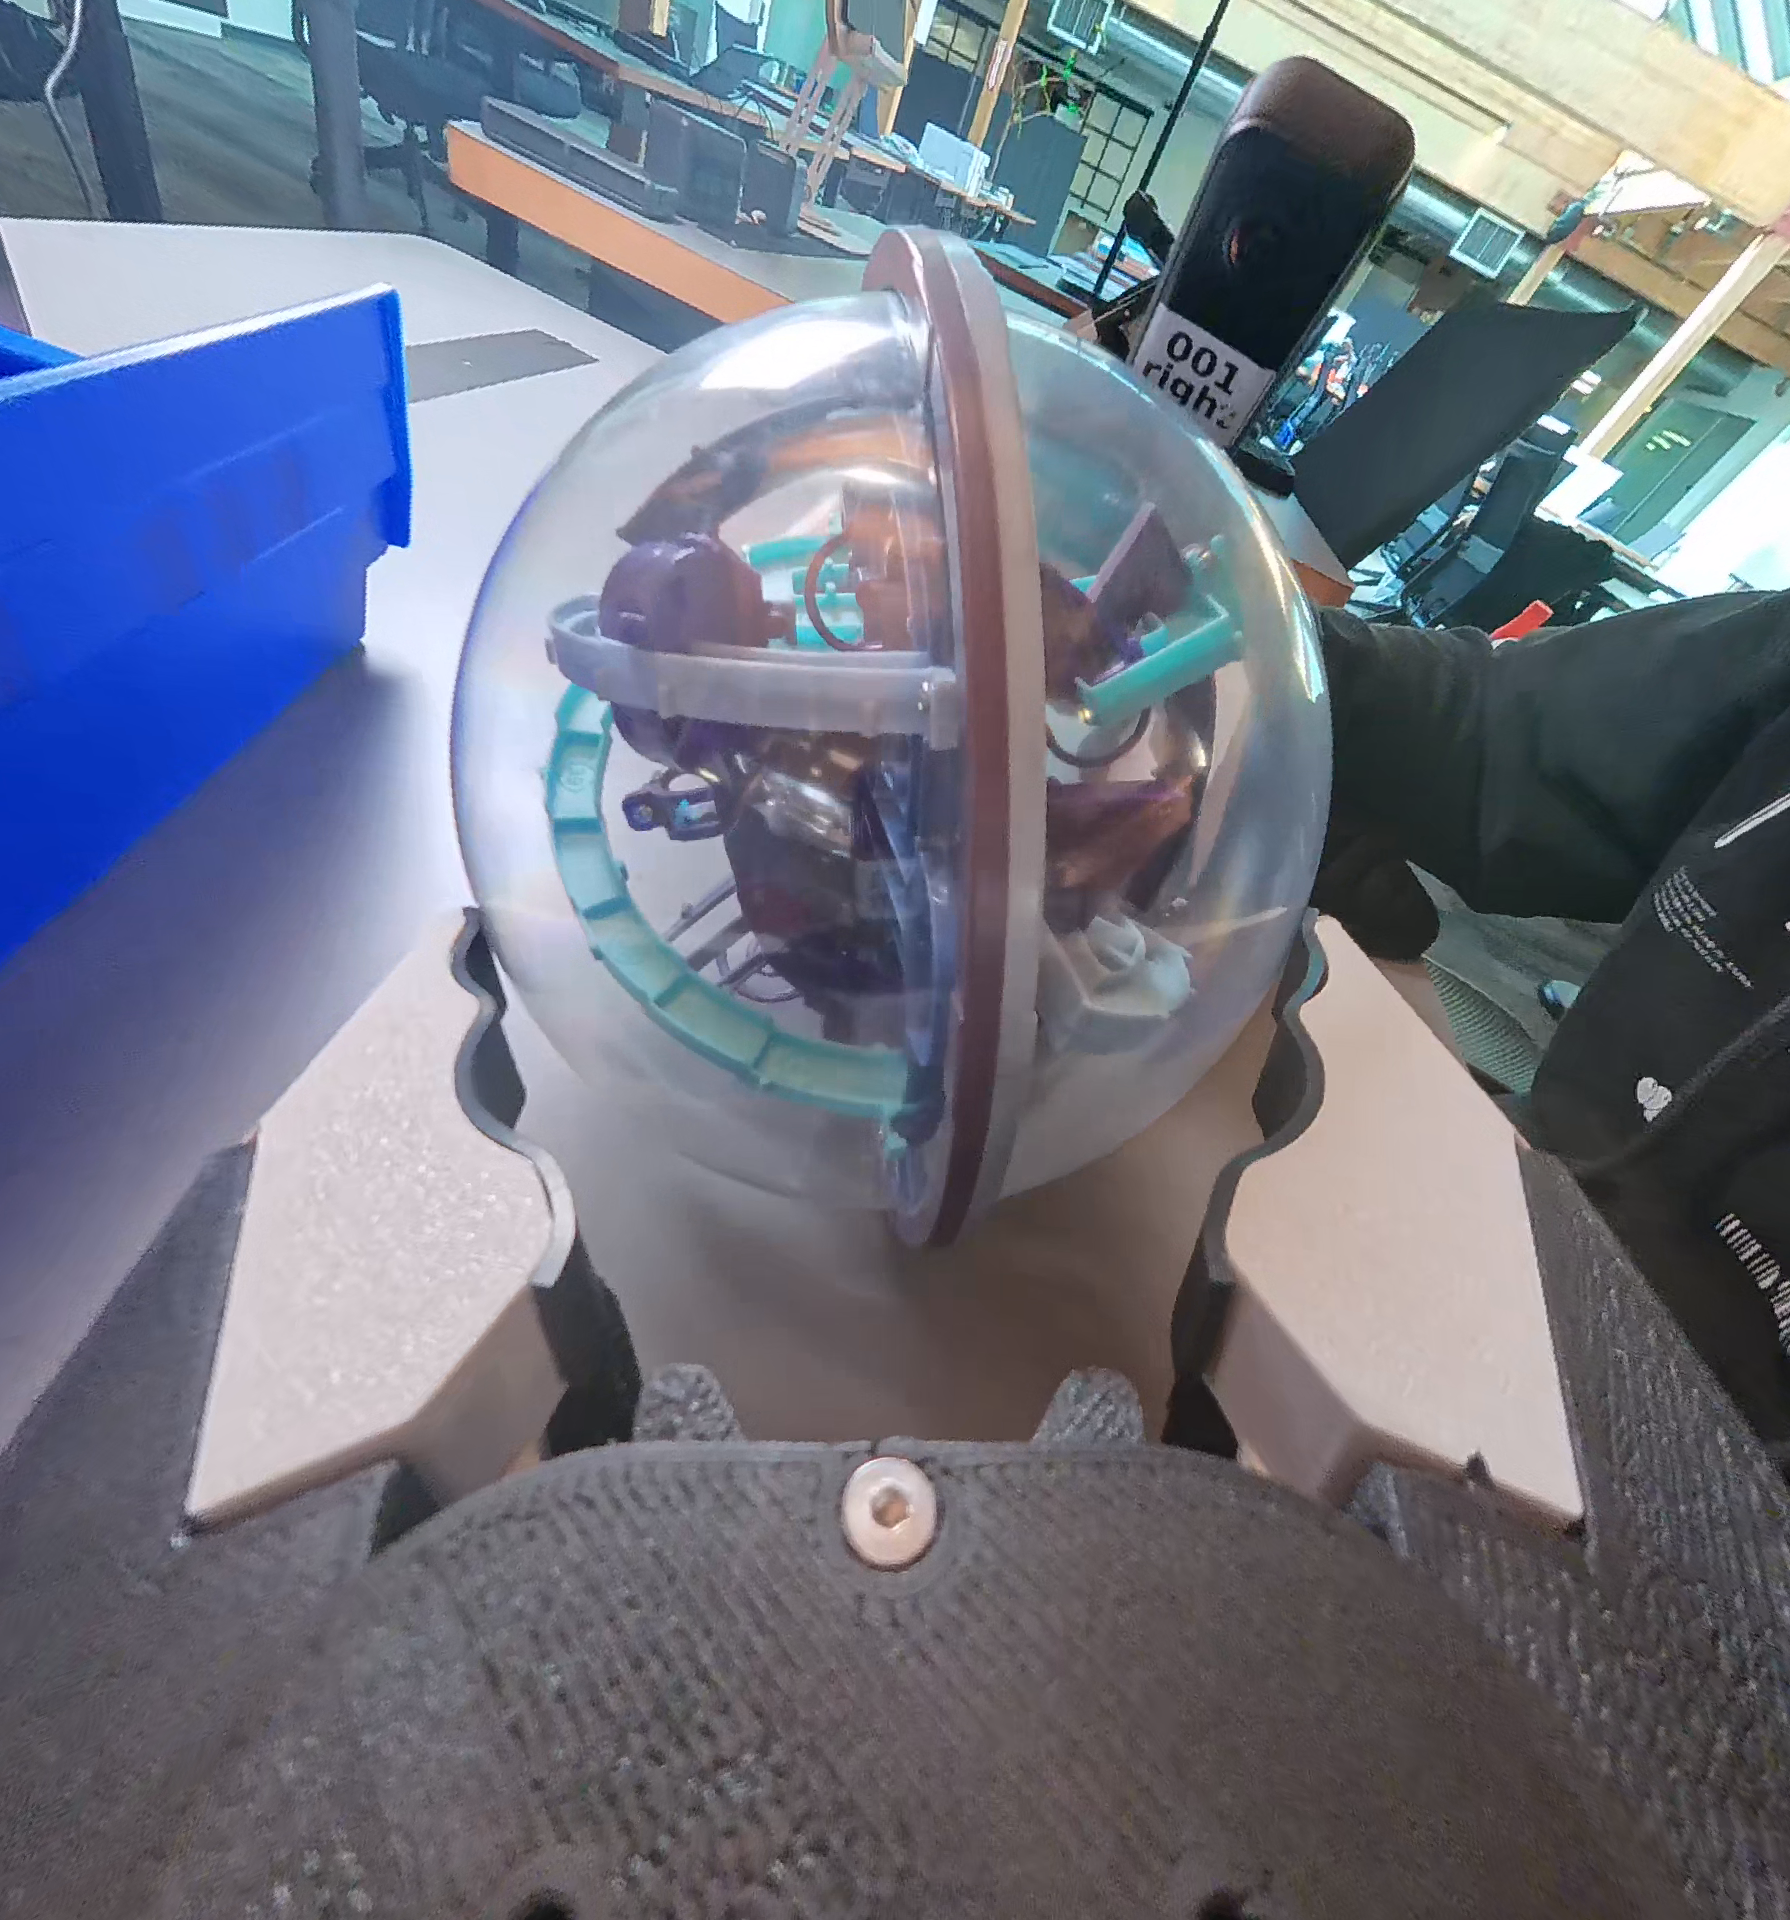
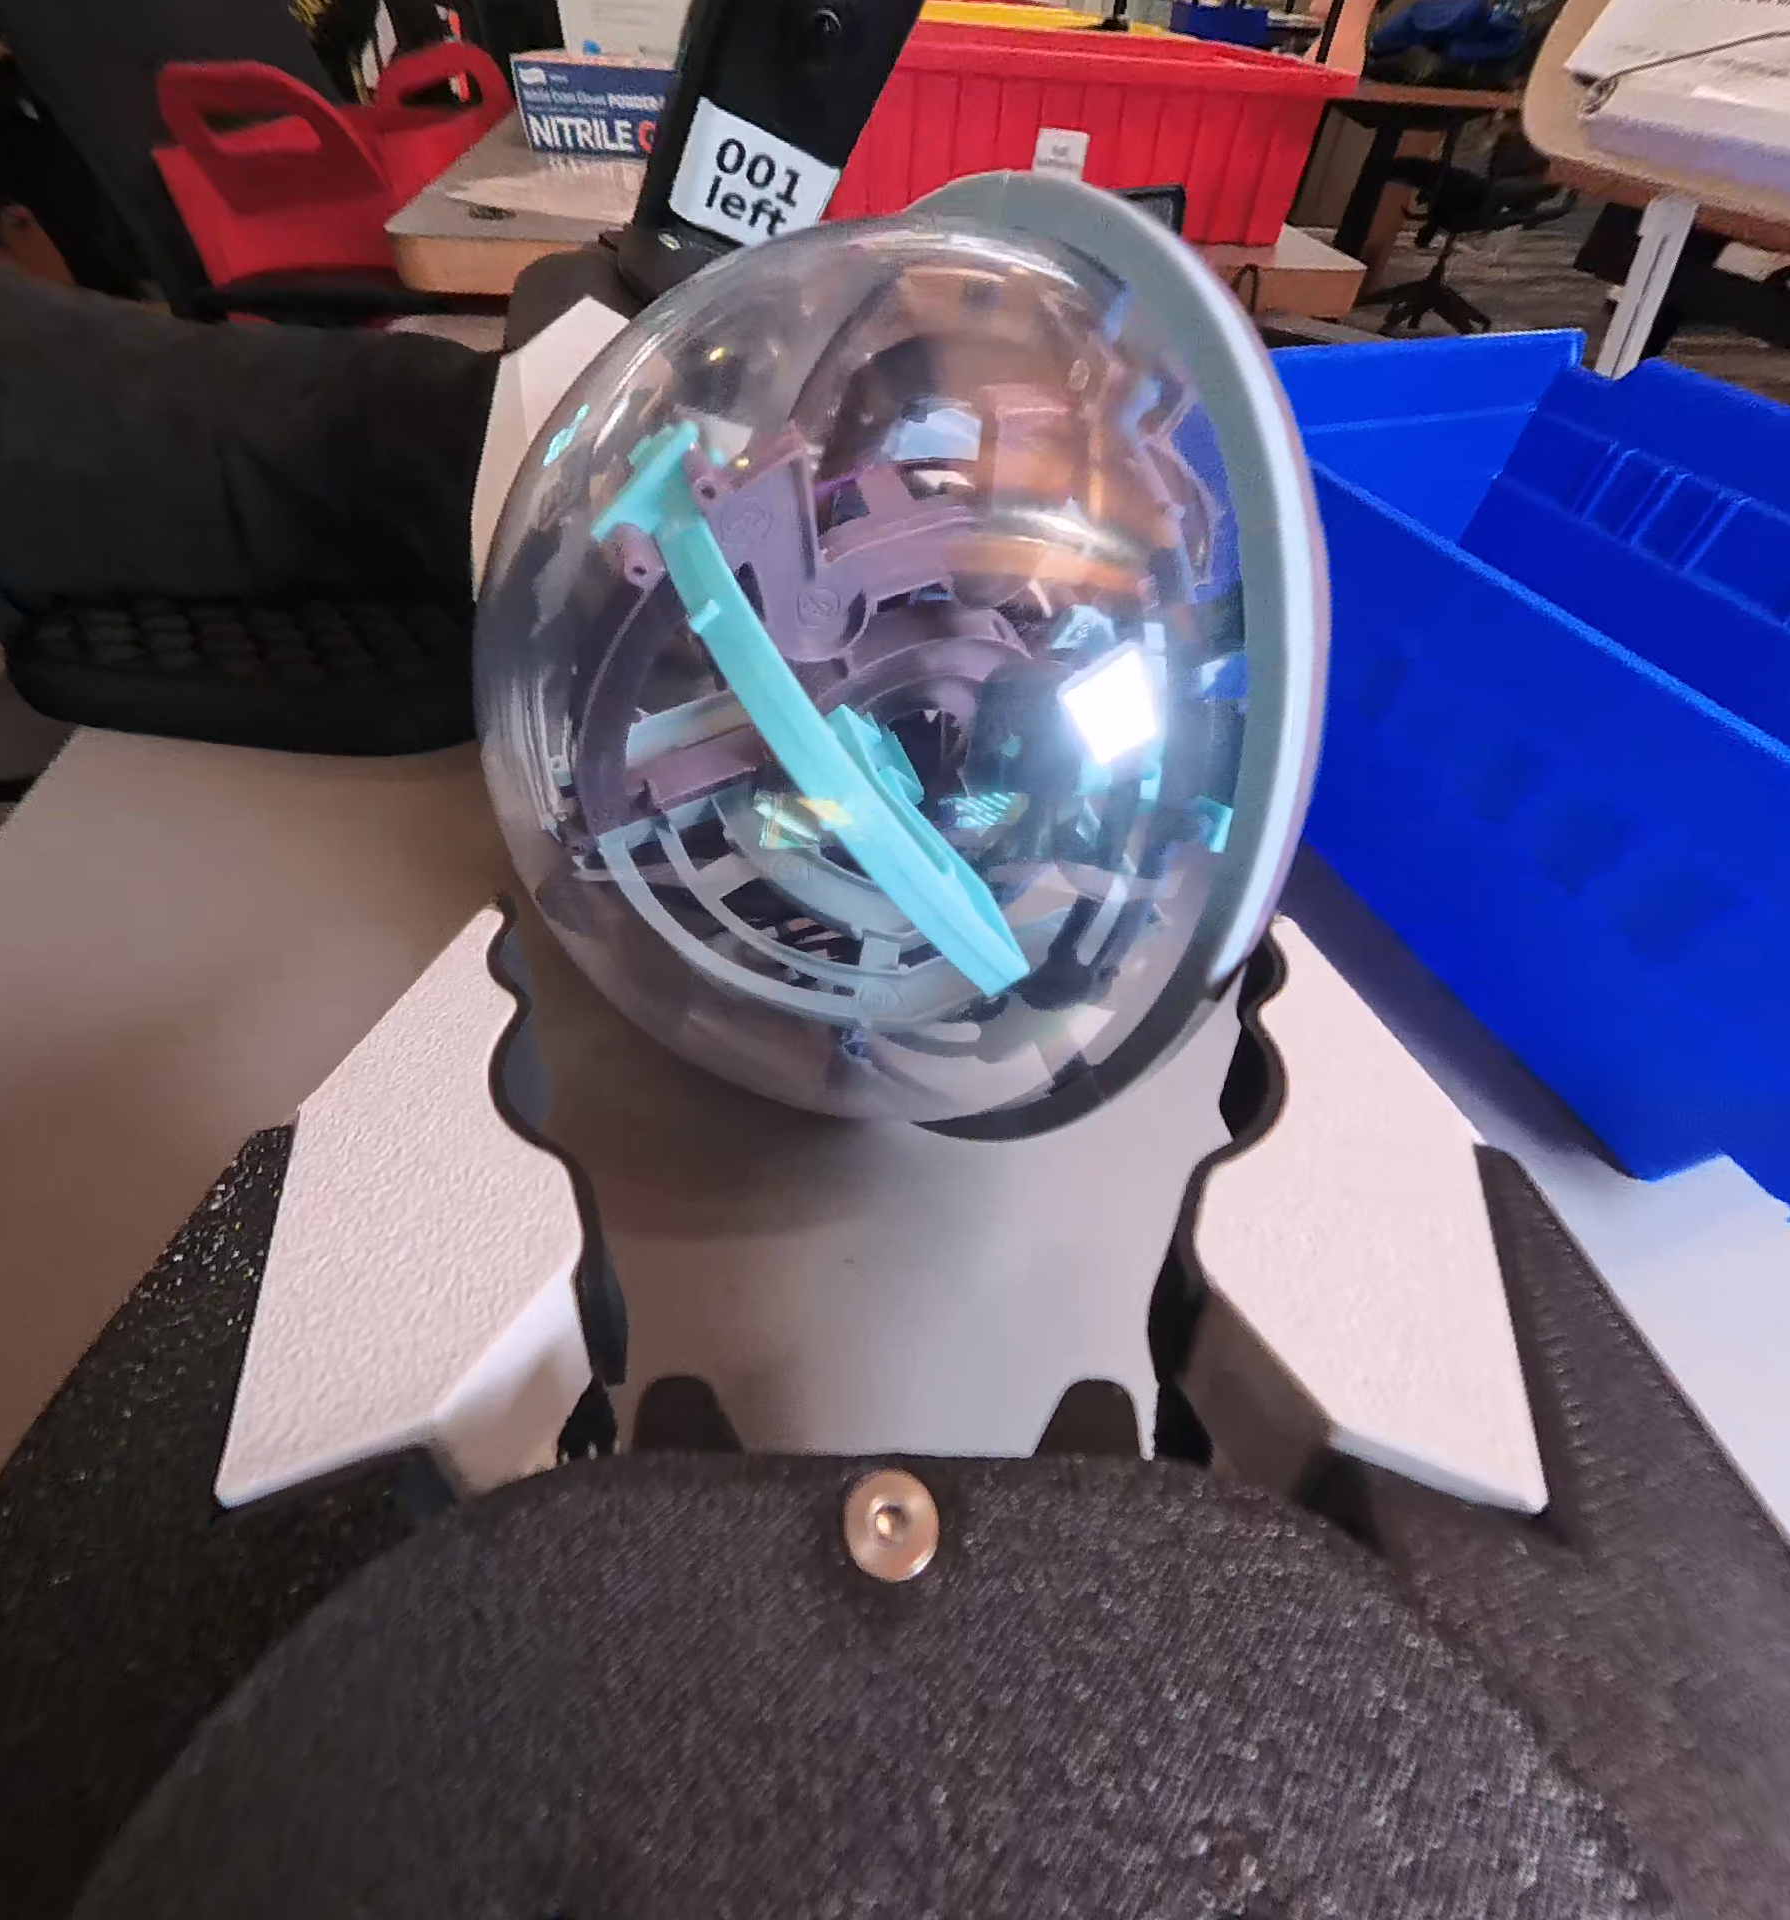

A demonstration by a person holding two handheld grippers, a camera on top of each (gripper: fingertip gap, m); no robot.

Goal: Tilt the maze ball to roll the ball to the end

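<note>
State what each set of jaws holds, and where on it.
Both clamp the clear maze ball from opposite ends: the left gripper and the right gripper each press its lower flanks.

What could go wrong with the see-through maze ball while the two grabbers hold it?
1. The maze ball has a smooth round shell, held only at its sides by the left gripper and right gripper, so it might slip.
2. Tilting further could bump the blue bin close beside it.
</note>
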